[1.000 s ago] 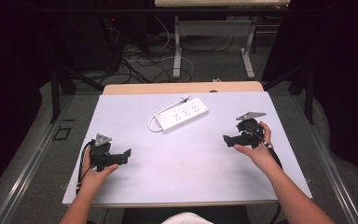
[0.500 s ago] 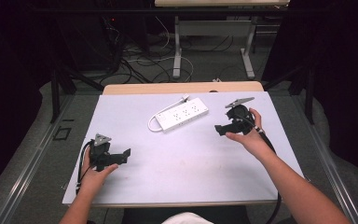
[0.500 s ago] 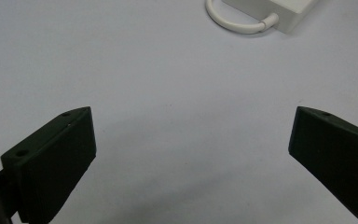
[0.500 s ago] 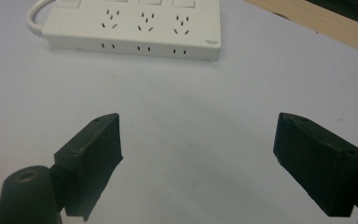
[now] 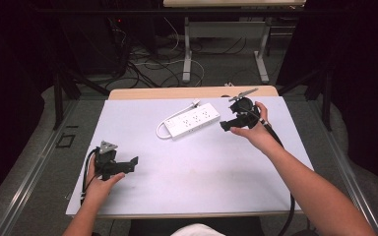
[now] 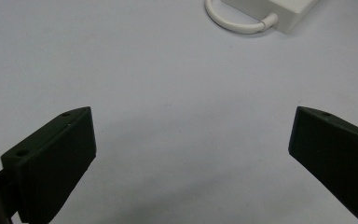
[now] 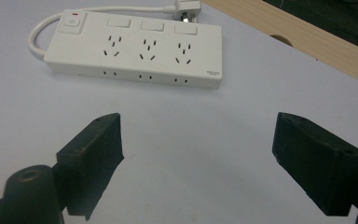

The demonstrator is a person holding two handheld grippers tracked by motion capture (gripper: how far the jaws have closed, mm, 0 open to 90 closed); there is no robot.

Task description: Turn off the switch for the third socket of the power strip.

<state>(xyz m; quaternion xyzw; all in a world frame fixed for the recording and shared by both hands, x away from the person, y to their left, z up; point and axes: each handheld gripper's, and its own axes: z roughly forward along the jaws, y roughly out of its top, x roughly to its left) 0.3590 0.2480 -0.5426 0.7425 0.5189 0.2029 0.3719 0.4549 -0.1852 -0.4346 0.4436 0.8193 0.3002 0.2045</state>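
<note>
The white power strip (image 5: 192,121) lies flat on the grey bench (image 5: 202,182), toward the far edge, angled with its switch end nearer the person's left. Its short white cord (image 5: 163,129) loops out of that switch end and runs behind the strip to a plug (image 7: 188,6) resting just beyond the strip's far long side.

The right gripper (image 5: 226,126) hovers just beside the strip's plain end, fingers (image 7: 93,148) pointed at its near long side. They have just been closing a little, yet they stand wide apart with nothing between them. The left gripper (image 5: 134,163) rests well away from the strip, toward the near left corner of the bench, its fingers (image 6: 51,161) also spread wide and empty.

The strip looks like a rigid plastic shell, fairly light, smooth and likely a bit slippery on its flat faces. It should not bend or crush under a firm pinch. The best hold seems to be across its narrow width near the plain end, fingers on the two long side walls. The cord is soft and will trail and drag, so lifting by the body rather than the cord seems safer.
</note>
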